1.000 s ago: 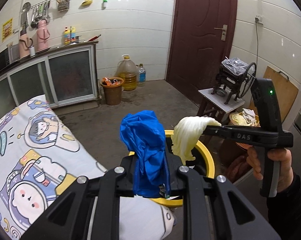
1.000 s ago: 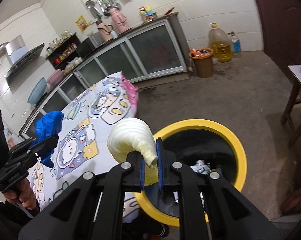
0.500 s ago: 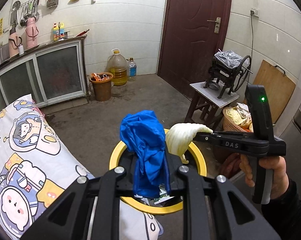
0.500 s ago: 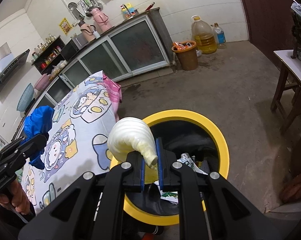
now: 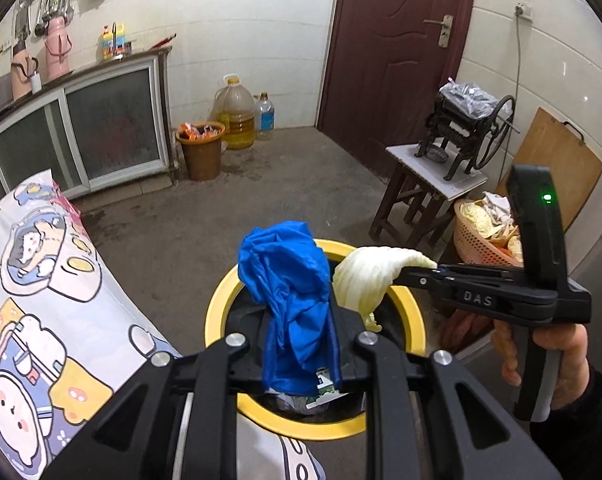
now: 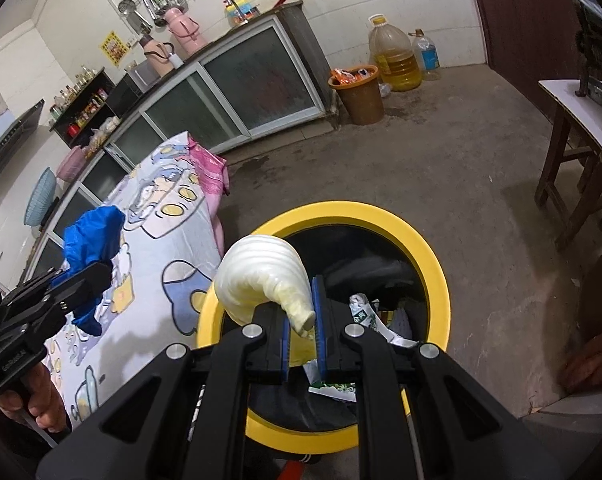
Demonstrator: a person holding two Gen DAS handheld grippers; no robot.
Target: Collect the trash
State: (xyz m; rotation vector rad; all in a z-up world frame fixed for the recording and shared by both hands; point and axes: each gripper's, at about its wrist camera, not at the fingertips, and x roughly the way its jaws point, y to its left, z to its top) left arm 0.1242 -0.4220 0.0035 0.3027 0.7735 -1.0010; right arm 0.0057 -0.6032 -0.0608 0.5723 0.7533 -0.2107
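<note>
- Since a second ago both hand-held grippers have carried their loads from beside the bin to over its mouth; the bin's yellow rim now fills more of both views, and the clothed table has slid away to the left.
- The left hand-held gripper [image 5: 301, 344] is clamped on a crumpled blue plastic bag [image 5: 289, 280], which hangs above the near part of the bin [image 5: 217, 312].
- The right hand-held gripper [image 6: 301, 344] is pinched on the thick stem end of a pale cabbage leaf [image 6: 261, 280], held over the left side of the bin's opening.
- The bag looks feather-light, limp and slick; a bunched fold gives the surest hold, and it may cling to the pads on release.
- The leaf seems light, with a stiff, crisp rib and a floppy, tearable blade, so the rib is the place to grip.
- Inside the bin lie wrappers and paper scraps [image 6: 365, 312].
- Beyond the bin, against the far cabinets, stands a brown bucket [image 5: 201, 152].
</note>
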